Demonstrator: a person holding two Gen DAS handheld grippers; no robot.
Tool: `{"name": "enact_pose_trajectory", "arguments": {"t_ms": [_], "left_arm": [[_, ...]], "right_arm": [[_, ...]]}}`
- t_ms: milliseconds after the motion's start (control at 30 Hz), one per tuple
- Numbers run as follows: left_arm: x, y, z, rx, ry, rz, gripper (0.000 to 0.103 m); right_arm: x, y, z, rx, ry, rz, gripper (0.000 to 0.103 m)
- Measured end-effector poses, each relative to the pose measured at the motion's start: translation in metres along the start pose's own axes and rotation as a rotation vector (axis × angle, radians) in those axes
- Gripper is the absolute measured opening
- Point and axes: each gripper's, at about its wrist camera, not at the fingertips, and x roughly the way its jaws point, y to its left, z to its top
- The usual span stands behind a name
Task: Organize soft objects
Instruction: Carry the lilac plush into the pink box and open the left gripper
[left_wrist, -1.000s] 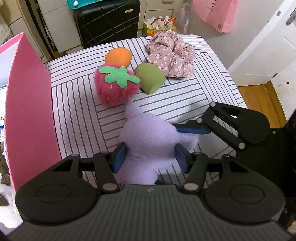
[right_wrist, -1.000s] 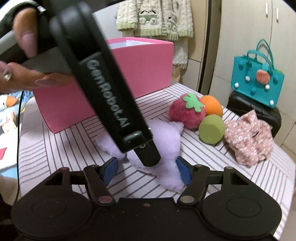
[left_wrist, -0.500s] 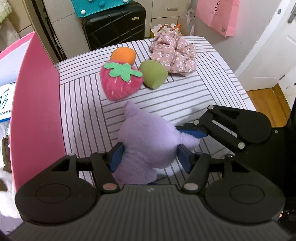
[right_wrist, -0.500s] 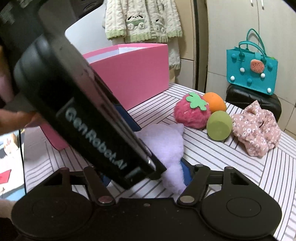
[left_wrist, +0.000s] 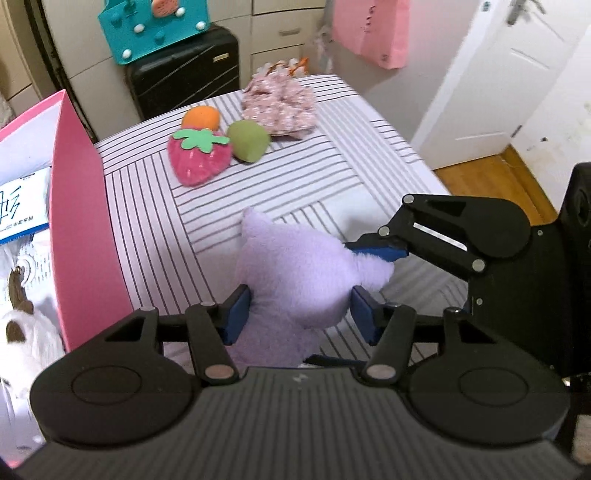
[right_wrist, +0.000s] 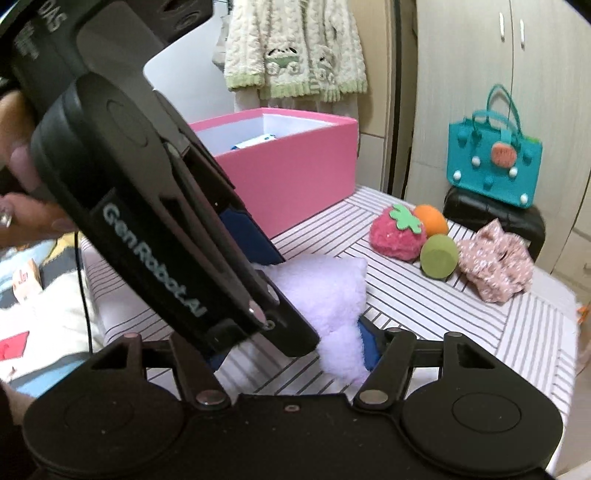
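the striped surface (left_wrist: 303, 177) carries everything, with the pink box (left_wrist: 85, 229) standing along its left edge, open at the top and holding white items and a printed packet. just beside the box, near the front of the surface, the purple plush toy (left_wrist: 299, 280) is gripped from two sides. the left gripper (left_wrist: 299, 314) has its blue-padded fingers (left_wrist: 236, 314) pressed into the toy's flanks, closed only as far as the soft body allows. the right gripper (left_wrist: 373, 251) comes in from the right and pinches one pointed corner of the toy between its fingers; in the right wrist view the toy (right_wrist: 332, 295) sits between those fingers, the left one mostly hidden behind the other tool's body. well apart, toward the far end, lie a floral scrunchie (left_wrist: 280, 103), a pink strawberry plush (left_wrist: 199, 157), a green sponge (left_wrist: 248, 141) touching it, and an orange ball (left_wrist: 201, 117) behind. a teal bag (right_wrist: 493, 162) rests on a black suitcase (left_wrist: 184, 81) beyond the surface.
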Motion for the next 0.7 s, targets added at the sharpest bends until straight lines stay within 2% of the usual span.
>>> {"name": "enact_pose_trajectory", "arguments": {"t_ms": [167, 300, 433, 700], "left_arm": [[-0.023, -0.006, -0.018, 0.005, 0.002, -0.035, 0.057], [-0.051, -0.007, -0.031, 0.002, -0.014, -0.065, 0.057], [-0.084, -0.004, -0.042, -0.024, -0.051, -0.079, 0.057], [-0.132, 0.019, -0.065, -0.075, -0.122, -0.041, 0.057]], "right_arm": [[-0.022, 0.021, 0.002, -0.029, 0.001, -0.029, 0.070], [-0.036, 0.033, 0.013, -0.004, 0.053, 0.012, 0.070], [-0.053, 0.055, 0.028, -0.054, 0.061, 0.013, 0.071], [-0.076, 0.096, 0.057, -0.152, 0.002, 0.031, 0.071]]}}
